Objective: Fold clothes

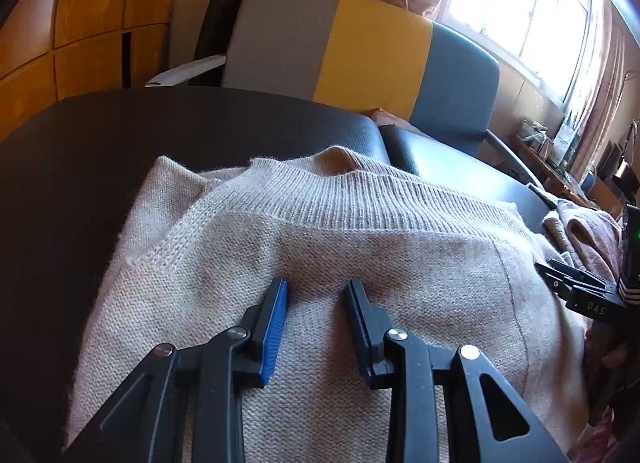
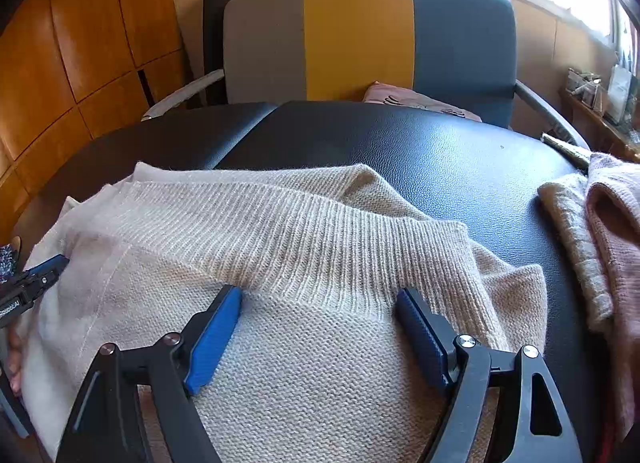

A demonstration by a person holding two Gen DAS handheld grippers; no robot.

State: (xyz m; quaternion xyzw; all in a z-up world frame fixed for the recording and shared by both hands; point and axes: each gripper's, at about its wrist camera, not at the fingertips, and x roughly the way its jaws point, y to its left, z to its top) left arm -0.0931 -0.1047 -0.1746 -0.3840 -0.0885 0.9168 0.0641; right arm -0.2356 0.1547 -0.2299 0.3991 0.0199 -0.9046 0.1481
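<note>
Item: cream knit sweater [image 1: 320,263], spread on the black padded table [image 1: 100,151], ribbed hem toward the striped chair [image 1: 360,55].

My left gripper [image 1: 318,289]: jaws narrowly parted, tips resting on the plain knit below the rib, nothing pinched between them.

My right gripper [image 2: 320,299]: jaws wide, tips set down at the seam where rib meets plain knit, fabric bulging between but not clamped.

Nearby: pink knit garment [image 2: 616,223] on the table's right edge, apart from the sweater.
</note>
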